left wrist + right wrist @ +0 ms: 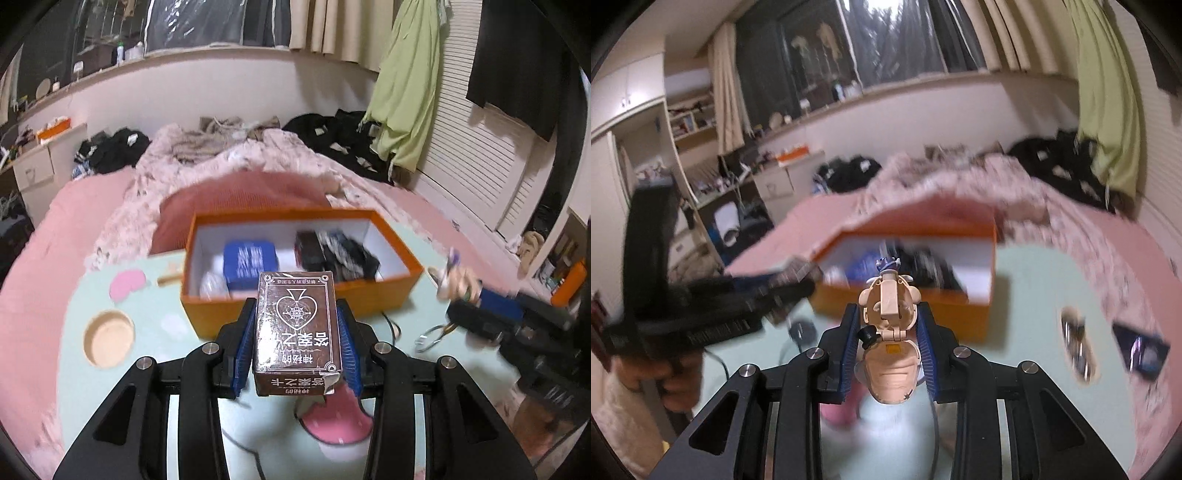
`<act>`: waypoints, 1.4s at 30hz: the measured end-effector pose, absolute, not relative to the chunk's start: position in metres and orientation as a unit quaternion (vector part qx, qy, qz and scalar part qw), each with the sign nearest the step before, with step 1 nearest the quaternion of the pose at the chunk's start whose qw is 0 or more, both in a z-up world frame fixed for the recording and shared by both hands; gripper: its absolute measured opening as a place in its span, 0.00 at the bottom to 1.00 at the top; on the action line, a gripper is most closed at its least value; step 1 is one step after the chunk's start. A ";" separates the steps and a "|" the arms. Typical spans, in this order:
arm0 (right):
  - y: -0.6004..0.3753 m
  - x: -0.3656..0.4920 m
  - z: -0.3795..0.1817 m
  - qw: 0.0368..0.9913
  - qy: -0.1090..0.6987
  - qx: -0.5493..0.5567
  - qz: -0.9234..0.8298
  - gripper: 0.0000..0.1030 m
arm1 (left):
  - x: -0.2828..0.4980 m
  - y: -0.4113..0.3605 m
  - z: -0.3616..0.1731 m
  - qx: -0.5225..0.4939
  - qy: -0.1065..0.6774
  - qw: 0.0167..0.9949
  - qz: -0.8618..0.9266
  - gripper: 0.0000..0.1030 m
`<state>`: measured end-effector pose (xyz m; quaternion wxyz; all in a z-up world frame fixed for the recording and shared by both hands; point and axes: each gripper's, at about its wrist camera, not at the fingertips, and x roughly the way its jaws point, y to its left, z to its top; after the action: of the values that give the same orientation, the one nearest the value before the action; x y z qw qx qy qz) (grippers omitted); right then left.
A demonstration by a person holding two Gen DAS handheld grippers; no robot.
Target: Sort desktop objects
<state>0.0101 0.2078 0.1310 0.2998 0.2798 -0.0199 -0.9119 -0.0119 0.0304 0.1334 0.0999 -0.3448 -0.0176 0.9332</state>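
Observation:
My left gripper is shut on a brown card box printed with a spade emblem, held above the pale green table. Just beyond it stands an open orange box with a blue box and dark items inside. My right gripper is shut on a beige toy figure, also lifted above the table, short of the orange box. In the left wrist view the right gripper shows at the right edge with the figure.
A round hole and a pink patch mark the table's left part. A pink item and a cable lie below the grippers. A dark card lies at the table's right. A pink bed with clothes lies behind.

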 end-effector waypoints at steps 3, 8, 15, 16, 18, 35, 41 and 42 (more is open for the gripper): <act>0.191 -0.021 0.145 0.288 -0.011 0.275 -0.917 0.29 | -0.038 0.032 0.135 -0.351 -0.019 0.093 0.931 0.41; 0.152 -0.094 0.117 0.274 0.004 0.361 -0.891 0.33 | -0.086 0.027 0.113 -0.392 -0.043 0.058 0.917 0.41; 0.152 -0.118 0.095 0.243 -0.005 0.383 -0.891 0.67 | -0.086 -0.001 0.095 -0.387 -0.093 0.060 0.916 0.66; 0.156 -0.109 0.101 0.246 -0.009 0.364 -0.899 0.70 | -0.075 -0.004 0.100 -0.366 -0.090 0.055 0.925 0.75; 0.164 -0.092 0.112 0.240 -0.013 0.333 -0.912 0.81 | -0.060 -0.006 0.108 -0.338 -0.090 0.061 0.935 0.78; 0.195 0.012 0.032 0.226 0.098 0.411 -0.878 0.86 | 0.028 0.025 0.040 -0.451 -0.003 0.015 0.892 0.86; 0.198 0.005 0.027 0.223 0.107 0.420 -0.873 1.00 | 0.031 0.022 0.038 -0.457 -0.007 0.000 0.890 1.00; 0.198 0.006 0.027 0.223 0.107 0.419 -0.873 1.00 | 0.032 0.022 0.038 -0.456 -0.007 0.000 0.890 1.00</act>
<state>0.0055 0.1985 0.0272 0.2233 0.4194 0.1071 -0.8734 0.0320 0.0222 0.0385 0.0004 -0.4555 -0.0074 0.8902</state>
